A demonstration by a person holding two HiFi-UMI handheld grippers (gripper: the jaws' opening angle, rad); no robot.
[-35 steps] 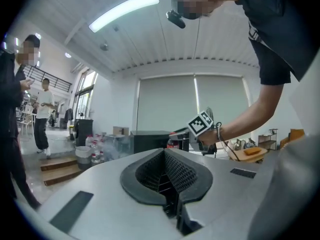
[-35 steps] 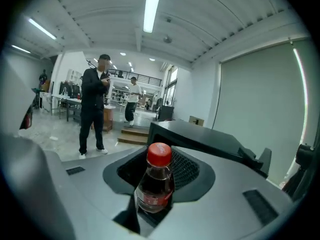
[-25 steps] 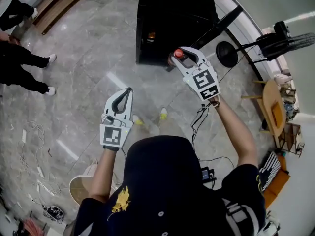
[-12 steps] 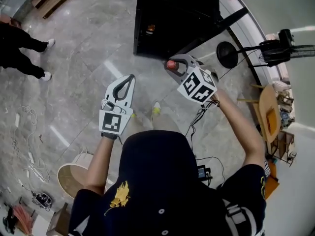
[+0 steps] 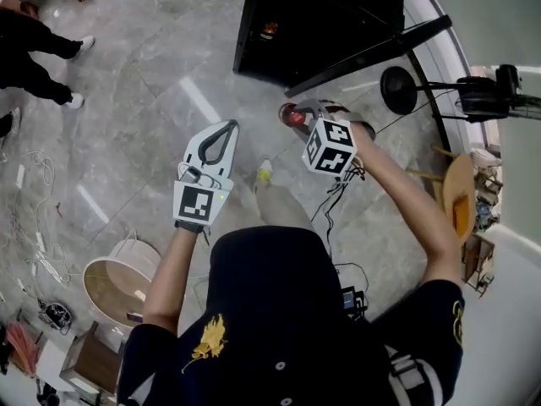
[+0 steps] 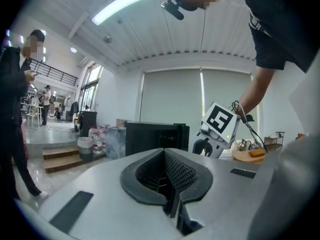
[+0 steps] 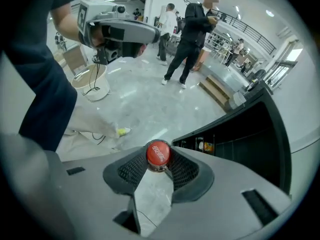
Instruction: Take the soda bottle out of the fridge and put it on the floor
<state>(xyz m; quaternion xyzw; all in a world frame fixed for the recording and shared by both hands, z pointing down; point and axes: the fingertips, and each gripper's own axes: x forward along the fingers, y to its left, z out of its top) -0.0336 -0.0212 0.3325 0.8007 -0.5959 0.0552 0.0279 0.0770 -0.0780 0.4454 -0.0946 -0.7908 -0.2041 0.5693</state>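
Note:
The soda bottle (image 5: 291,115) shows mainly its red cap (image 7: 158,153), and my right gripper (image 7: 159,160) is shut on it at the neck. In the head view the right gripper (image 5: 301,113) points steeply down at the grey floor, just in front of the black fridge (image 5: 321,24), whose door (image 5: 372,53) stands open. The bottle's body is hidden under the jaws. My left gripper (image 5: 221,130) is held level to the left, shut and empty (image 6: 170,184). From the left gripper view I see the right gripper's marker cube (image 6: 220,124) and the fridge (image 6: 155,136).
A white round bin (image 5: 114,286) stands at lower left beside loose cables (image 5: 34,252). A floor fan (image 5: 397,90) and a wooden stool (image 5: 461,197) are to the right. Bystanders' legs (image 5: 42,49) are at upper left. My own shoe (image 5: 265,172) is between the grippers.
My right gripper has sunk toward the floor with the bottle and tipped from nearly level to pointing down. The left gripper has drifted slightly forward and lower.

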